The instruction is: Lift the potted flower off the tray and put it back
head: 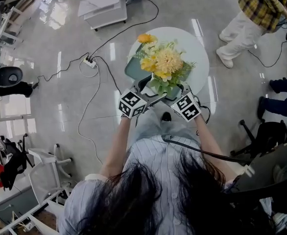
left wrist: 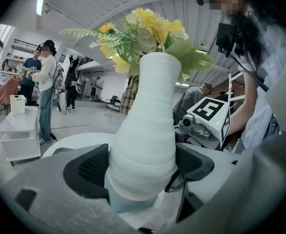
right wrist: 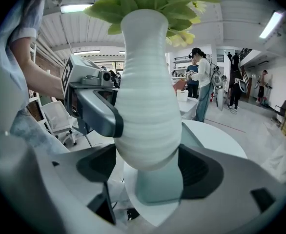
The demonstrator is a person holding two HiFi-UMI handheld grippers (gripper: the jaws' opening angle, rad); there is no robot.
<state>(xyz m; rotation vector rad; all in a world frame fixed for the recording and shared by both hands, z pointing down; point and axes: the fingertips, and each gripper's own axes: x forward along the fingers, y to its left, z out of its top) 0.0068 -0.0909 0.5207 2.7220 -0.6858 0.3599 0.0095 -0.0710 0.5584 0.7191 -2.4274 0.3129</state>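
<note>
The left tongs (left wrist: pixel 142 167) and right tongs (right wrist: pixel 148 165) clamp the upright flower vase (right wrist: pixel 148 111) from opposite sides, directly above the teal tray (right wrist: pixel 158 186) by the worktop's (head: pixel 196 50) near edge.

Head view: on the person's head, looking steeply down from well above the round table (head: pixel 198 50).
Left gripper view: low, right up against the white vase (left wrist: pixel 145 130), facing the right gripper (left wrist: pixel 196 128).
Right gripper view: equally near, on the opposite side, facing the left gripper (right wrist: pixel 101 113).
Shared: vase and table.
</note>
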